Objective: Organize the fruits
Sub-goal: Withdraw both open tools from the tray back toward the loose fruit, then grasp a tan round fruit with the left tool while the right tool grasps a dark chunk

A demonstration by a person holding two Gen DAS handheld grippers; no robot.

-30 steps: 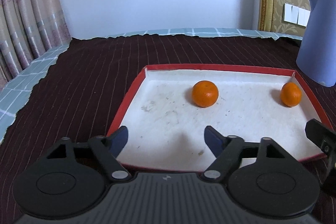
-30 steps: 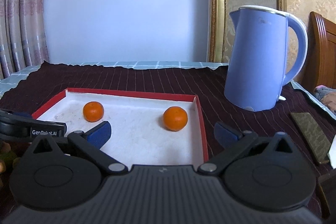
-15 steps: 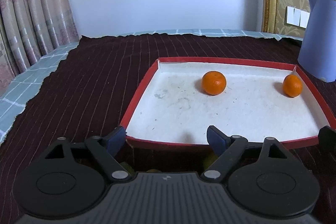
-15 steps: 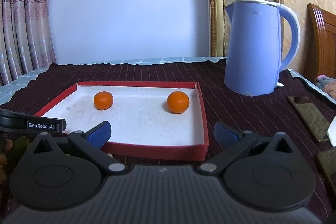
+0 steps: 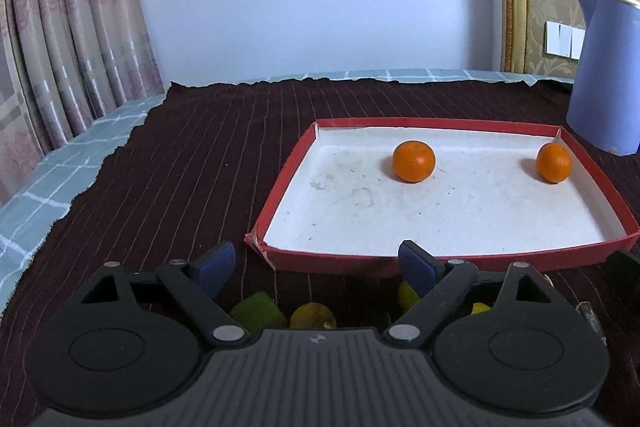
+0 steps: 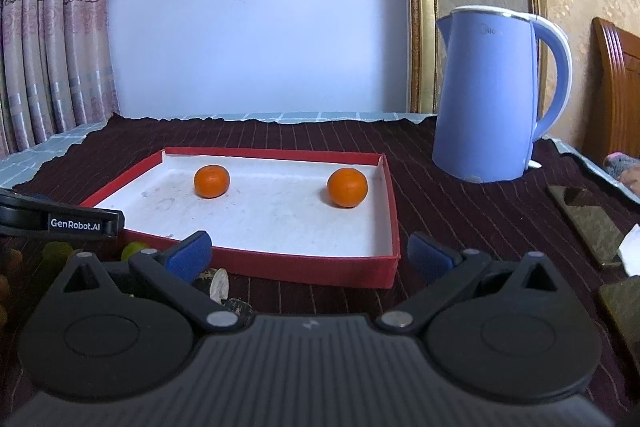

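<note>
Two oranges sit apart in a red-rimmed white tray (image 5: 280, 183): one (image 5: 413, 161) near its middle, one (image 5: 554, 162) by the far right corner. The right wrist view shows the same tray (image 6: 394, 223) and oranges (image 6: 211, 181) (image 6: 347, 187). My left gripper (image 5: 316, 267) hangs just in front of the tray's near edge, its jaws opening, nothing between them. Below it lie small green (image 5: 259, 311) and yellow (image 5: 313, 315) fruits, partly hidden. My right gripper (image 6: 310, 253) is open and empty at the tray's near right corner.
A blue kettle (image 6: 490, 95) stands right of the tray on the dark striped cloth (image 5: 180, 167). Flat brown pieces (image 6: 586, 217) lie further right. Small green fruits (image 6: 132, 250) and the left gripper's body (image 6: 60, 219) show at the right view's left edge. Curtains hang left.
Both grippers have drawn back from over the tray to in front of its near edge. The left jaws have widened. Small fruits have come into view below the left gripper.
</note>
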